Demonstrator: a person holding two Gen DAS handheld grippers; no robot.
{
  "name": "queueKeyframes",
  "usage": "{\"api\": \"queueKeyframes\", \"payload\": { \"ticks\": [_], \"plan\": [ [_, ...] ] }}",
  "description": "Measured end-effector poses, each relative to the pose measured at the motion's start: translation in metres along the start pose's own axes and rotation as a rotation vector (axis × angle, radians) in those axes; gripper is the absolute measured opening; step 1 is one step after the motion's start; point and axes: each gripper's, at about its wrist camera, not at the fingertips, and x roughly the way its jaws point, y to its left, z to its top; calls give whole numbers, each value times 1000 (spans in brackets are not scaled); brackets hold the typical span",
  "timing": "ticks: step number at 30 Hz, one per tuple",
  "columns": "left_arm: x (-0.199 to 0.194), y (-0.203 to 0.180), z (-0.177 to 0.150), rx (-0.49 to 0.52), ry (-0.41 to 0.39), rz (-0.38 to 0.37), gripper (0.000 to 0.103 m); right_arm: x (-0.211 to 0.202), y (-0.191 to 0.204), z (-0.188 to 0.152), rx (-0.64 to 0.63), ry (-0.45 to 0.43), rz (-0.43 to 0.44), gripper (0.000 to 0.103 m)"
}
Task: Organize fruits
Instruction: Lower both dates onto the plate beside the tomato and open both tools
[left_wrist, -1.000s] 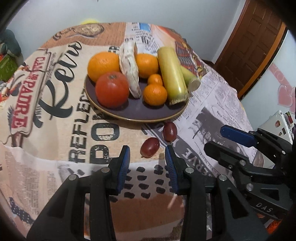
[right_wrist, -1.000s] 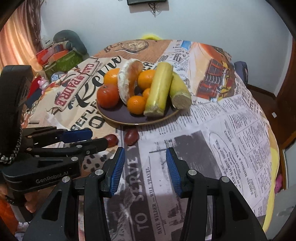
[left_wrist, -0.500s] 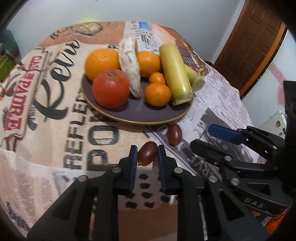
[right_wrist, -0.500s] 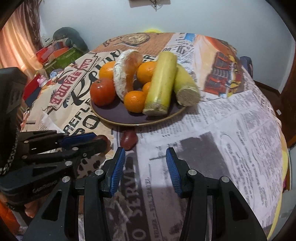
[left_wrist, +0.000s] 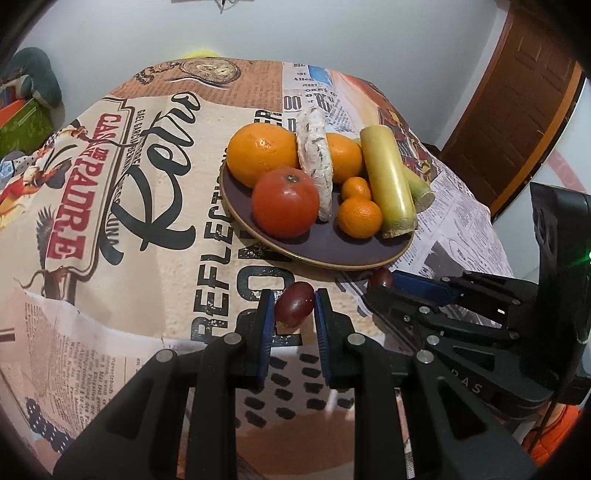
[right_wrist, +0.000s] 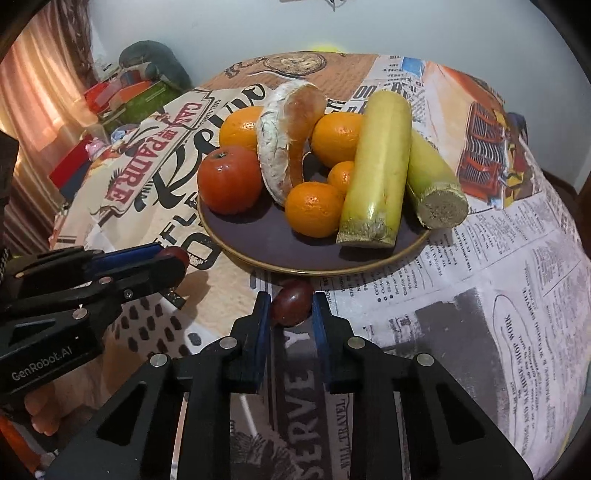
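A dark purple plate (left_wrist: 332, 251) holds oranges, a tomato (left_wrist: 286, 201), small tangerines, a peeled fruit and two yellow-green stalks (left_wrist: 388, 181). Two dark red grapes lie on the cloth in front of it. My left gripper (left_wrist: 294, 308) is shut on the left grape (left_wrist: 293, 304); it also shows in the right wrist view (right_wrist: 177, 254). My right gripper (right_wrist: 291, 306) is shut on the right grape (right_wrist: 291, 302), seen in the left wrist view (left_wrist: 382, 277) behind the right gripper's fingers (left_wrist: 421, 288). Both grapes sit at table level.
The round table has a printed newspaper-style cloth (left_wrist: 147, 206). The plate (right_wrist: 277, 243) is just beyond both grippers. A wooden door (left_wrist: 517, 96) is at the right. Boxes and clutter (right_wrist: 122, 99) lie past the table's left edge.
Both grippers moved forward toward the plate. The left stays closed on its grape. The right gripper, open before, has closed on the other grape.
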Motion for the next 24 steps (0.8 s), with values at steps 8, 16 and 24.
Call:
{"api": "queueKeyframes", "payload": {
  "ticks": [8,16,24],
  "plan": [
    [-11,-6,6,14,-35,-6,21,-19,-3,0,18,-39,4,20],
    [-21,-14,20,30,-75,-20,21,-39,-5,13,27,-109,2,20],
    [-20,-20,37,43,-99,-35,21,-48,-9,34,22,-164,-18,20]
  ]
}}
